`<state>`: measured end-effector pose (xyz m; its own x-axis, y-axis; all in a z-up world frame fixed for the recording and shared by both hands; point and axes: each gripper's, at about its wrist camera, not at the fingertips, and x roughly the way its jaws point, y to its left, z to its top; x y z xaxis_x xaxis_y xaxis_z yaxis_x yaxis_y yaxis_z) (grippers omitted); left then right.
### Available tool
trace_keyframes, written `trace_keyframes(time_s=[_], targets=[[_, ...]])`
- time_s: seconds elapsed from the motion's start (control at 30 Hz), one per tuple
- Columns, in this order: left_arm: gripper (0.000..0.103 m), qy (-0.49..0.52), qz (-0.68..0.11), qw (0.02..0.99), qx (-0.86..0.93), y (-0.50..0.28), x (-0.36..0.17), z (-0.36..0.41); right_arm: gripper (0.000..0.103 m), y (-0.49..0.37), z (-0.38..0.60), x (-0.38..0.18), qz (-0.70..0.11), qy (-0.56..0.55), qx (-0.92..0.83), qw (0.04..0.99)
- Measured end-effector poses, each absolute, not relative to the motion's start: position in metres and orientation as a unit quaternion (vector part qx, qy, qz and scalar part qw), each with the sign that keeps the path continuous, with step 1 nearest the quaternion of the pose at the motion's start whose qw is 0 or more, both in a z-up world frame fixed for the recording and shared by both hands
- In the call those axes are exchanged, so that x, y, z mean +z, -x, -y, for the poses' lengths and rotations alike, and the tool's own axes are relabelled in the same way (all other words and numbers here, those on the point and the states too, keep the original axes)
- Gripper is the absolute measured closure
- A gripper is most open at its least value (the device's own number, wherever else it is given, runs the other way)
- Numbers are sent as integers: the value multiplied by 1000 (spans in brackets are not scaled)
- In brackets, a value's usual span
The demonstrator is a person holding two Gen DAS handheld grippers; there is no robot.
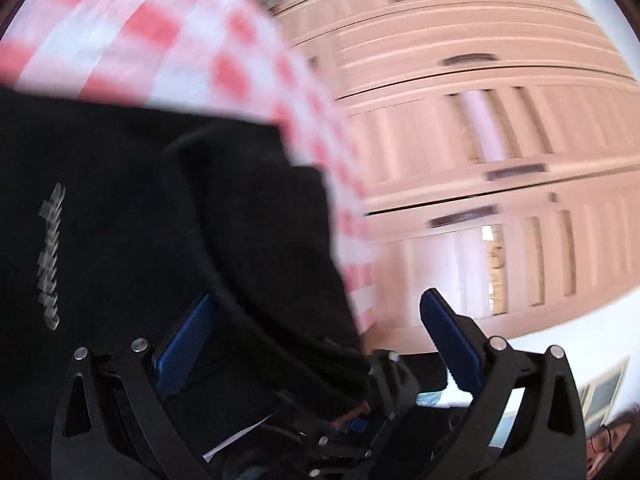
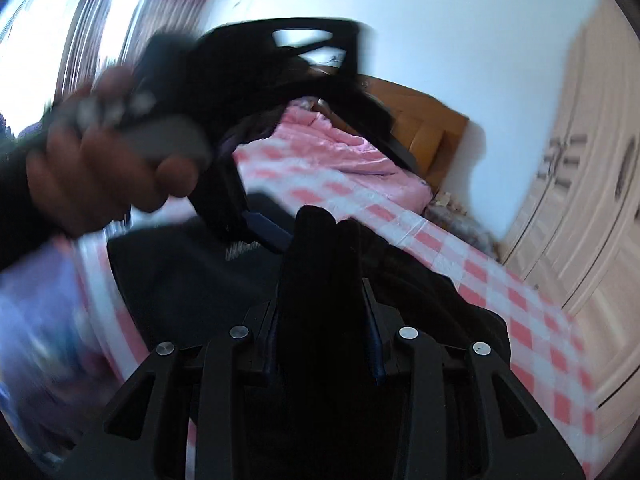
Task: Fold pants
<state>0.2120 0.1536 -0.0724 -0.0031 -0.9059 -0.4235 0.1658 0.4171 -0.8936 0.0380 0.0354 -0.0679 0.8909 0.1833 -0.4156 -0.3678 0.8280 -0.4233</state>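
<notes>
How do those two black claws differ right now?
The right gripper is clamped on a thick fold of the black pants, its blue pads nearly hidden. The left gripper stands wide apart, one blue pad bare against the wardrobe, cloth draped between without being pinched. Both are black with blue pads, above the checked bedsheet.

- Daylight glares through the window [image 2: 108,28] at the right view's upper left.
- Heavy motion blur smears the hand [image 2: 100,160] and checked bedsheet [image 1: 160,28].
- Fisheye edges curve and darken.
</notes>
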Motion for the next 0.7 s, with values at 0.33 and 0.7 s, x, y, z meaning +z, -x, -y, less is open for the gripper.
trace_keyframes(time_s=[0.33,0.7], targets=[[4,223,-617,628,-419,-209,-65,-90,67,-22,-48,-72,-134,327,116,928],[78,102,-600,707,-359,-198,-35,-63,11,20,91,-51,-196,148,115,963]])
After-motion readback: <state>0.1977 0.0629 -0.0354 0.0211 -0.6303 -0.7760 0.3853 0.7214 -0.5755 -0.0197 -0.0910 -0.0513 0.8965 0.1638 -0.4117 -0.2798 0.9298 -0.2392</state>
